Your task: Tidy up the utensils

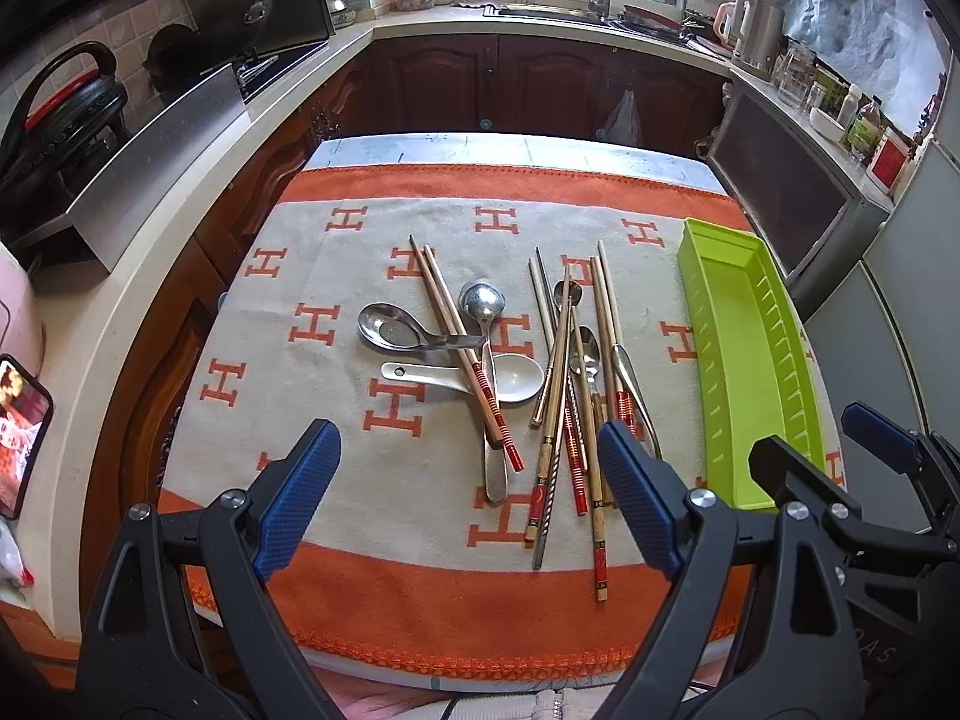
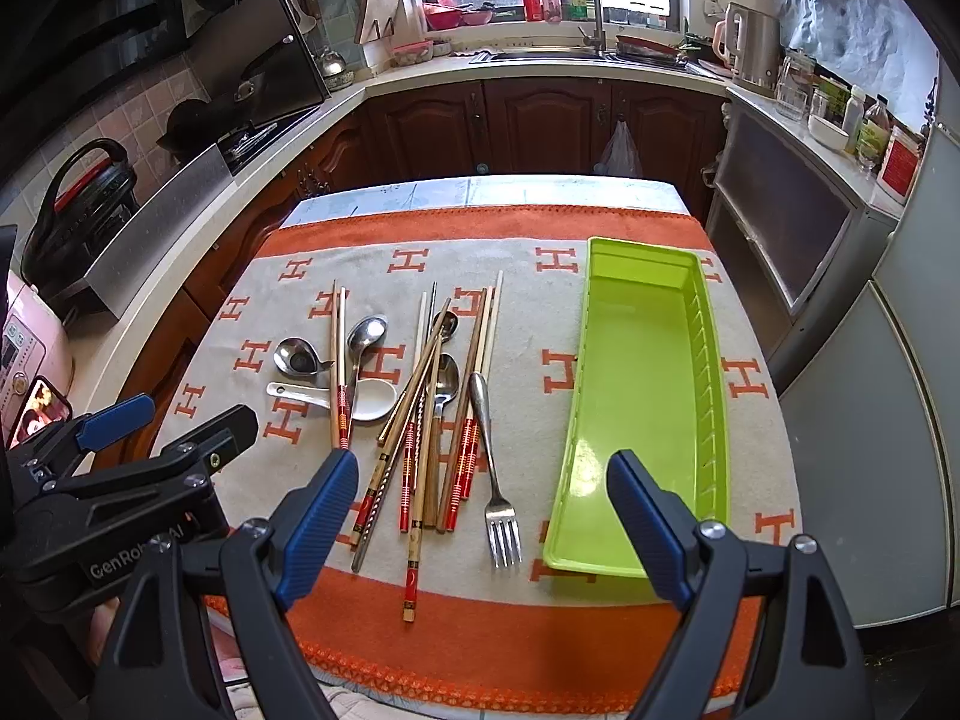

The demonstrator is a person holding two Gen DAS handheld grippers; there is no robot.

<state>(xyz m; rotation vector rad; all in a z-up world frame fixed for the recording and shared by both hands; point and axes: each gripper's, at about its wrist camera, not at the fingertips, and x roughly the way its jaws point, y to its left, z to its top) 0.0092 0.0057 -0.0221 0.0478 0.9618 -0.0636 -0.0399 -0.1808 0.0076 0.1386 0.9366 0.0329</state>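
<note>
A heap of utensils lies mid-table on the orange and grey H-pattern cloth (image 1: 336,276): several chopsticks (image 1: 558,396) (image 2: 420,420), a white ceramic spoon (image 1: 510,378) (image 2: 372,399), a steel ladle spoon (image 1: 390,327) (image 2: 294,357), long steel spoons (image 1: 483,303) (image 2: 367,330) and a fork (image 2: 501,516). To their right is an empty green tray (image 1: 750,360) (image 2: 648,390). My left gripper (image 1: 471,498) (image 2: 174,423) hovers open above the pile's near end. My right gripper (image 2: 486,519) (image 1: 828,450) is open too, over the fork and the tray's near corner. Neither holds anything.
Kitchen counters wrap the table, with a stove and black cooker (image 1: 60,114) on the left and a sink (image 2: 540,54) at the back. A grey cabinet (image 2: 780,228) stands close to the table's right side. A phone (image 1: 21,438) leans at the left.
</note>
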